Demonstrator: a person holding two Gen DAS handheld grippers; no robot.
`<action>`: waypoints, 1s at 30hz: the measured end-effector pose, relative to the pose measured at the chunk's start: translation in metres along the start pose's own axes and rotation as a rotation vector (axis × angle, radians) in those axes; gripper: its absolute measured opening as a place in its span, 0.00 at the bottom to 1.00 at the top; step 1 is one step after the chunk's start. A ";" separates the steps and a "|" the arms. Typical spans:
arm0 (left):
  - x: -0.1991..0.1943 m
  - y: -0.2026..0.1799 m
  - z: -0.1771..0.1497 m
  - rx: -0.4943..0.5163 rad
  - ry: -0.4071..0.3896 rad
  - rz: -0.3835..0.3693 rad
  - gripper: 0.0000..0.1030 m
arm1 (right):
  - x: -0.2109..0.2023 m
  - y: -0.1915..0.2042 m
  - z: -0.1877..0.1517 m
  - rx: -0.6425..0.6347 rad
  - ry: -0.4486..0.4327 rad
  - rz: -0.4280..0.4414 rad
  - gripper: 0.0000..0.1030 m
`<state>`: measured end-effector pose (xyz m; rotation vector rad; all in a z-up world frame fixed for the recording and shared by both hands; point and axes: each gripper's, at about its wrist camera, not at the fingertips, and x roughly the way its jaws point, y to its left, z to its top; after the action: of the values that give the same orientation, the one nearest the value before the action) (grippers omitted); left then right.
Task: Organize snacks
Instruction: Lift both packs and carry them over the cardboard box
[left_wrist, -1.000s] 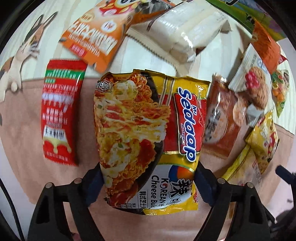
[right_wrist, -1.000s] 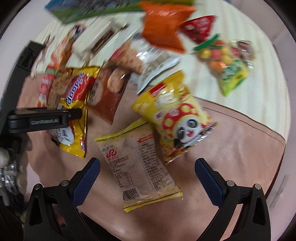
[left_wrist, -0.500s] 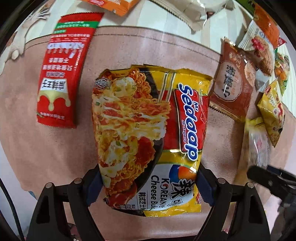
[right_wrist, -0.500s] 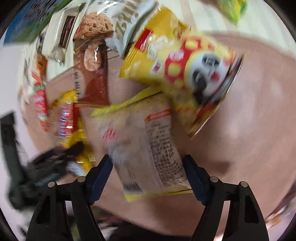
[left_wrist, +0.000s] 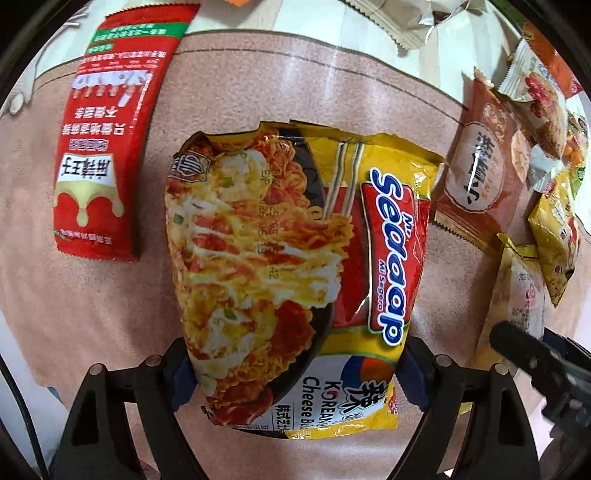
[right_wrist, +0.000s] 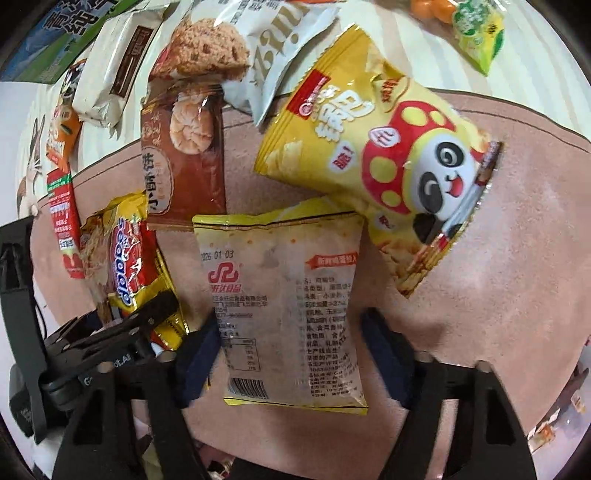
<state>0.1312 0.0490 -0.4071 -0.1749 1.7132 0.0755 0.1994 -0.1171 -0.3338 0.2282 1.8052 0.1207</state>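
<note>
My left gripper (left_wrist: 295, 373) is shut on the yellow Sedaap noodle packet (left_wrist: 295, 266) and holds it over the pink mat (left_wrist: 258, 81). The packet also shows in the right wrist view (right_wrist: 129, 258), with the left gripper (right_wrist: 122, 332) on it. My right gripper (right_wrist: 291, 354) has its pads on both sides of a pale yellow-edged snack bag (right_wrist: 288, 302) lying printed side up on the mat (right_wrist: 517, 277); the left pad touches it, and a small gap shows at the right pad.
A red sauce sachet (left_wrist: 107, 147) lies left of the noodles. A brown biscuit pack (right_wrist: 184, 158), a yellow panda chip bag (right_wrist: 388, 155), a white cookie pack (right_wrist: 258, 48) and other snacks lie beyond on the striped cloth (right_wrist: 369, 14).
The left gripper has carried the noodle packet nearer over the mat. The right gripper has moved forward and narrowed around the pale snack bag, which now sits between its pads.
</note>
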 end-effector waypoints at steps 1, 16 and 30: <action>-0.002 0.001 -0.005 0.000 -0.009 -0.002 0.83 | 0.000 -0.004 -0.003 -0.002 -0.006 -0.001 0.62; 0.000 0.003 -0.018 -0.011 0.023 -0.011 0.85 | 0.030 0.018 0.013 -0.029 0.046 0.006 0.69; -0.025 -0.014 -0.018 0.004 -0.017 0.028 0.83 | 0.037 0.042 -0.006 -0.061 0.015 -0.066 0.56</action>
<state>0.1199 0.0339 -0.3787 -0.1471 1.6985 0.0942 0.1893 -0.0680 -0.3590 0.1242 1.8193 0.1311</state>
